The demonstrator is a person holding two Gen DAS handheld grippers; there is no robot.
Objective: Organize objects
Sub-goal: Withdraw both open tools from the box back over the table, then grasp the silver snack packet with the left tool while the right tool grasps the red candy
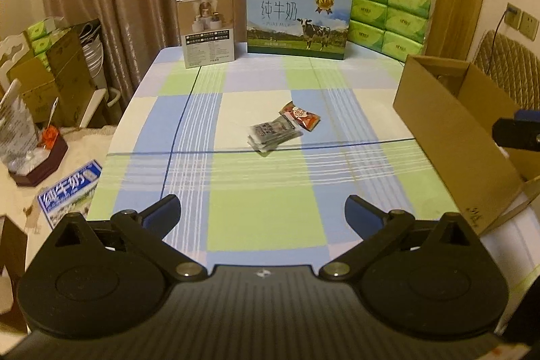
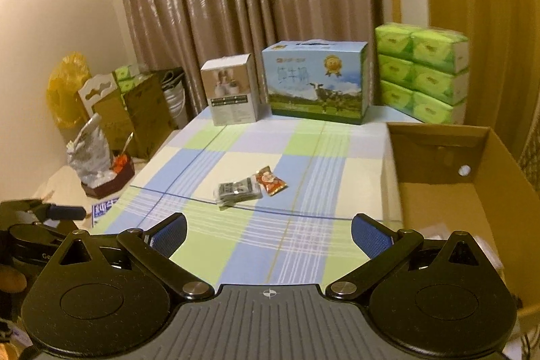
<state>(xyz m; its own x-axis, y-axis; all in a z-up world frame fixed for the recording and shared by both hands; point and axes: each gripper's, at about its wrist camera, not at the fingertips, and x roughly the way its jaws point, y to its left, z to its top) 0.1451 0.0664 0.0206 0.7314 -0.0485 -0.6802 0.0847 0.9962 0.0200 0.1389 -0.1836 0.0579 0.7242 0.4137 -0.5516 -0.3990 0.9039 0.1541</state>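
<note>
left gripper (image 1: 262,213) spread, empty | right gripper (image 2: 269,233) spread, empty | red snack packet (image 1: 300,116), grey sachet stack (image 1: 272,134) mid-frame on counter (image 1: 263,218), unpacked | brown cardboard box (image 2: 472,177) right

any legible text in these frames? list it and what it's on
"纯牛奶" and "PURE MILK": front of the milk carton at the table's far edge.
"纯牛奶": flattened milk box on the floor to the left.
White product box, tissue packs, dark sachets, red snack packet: print too small or blurred.
</note>
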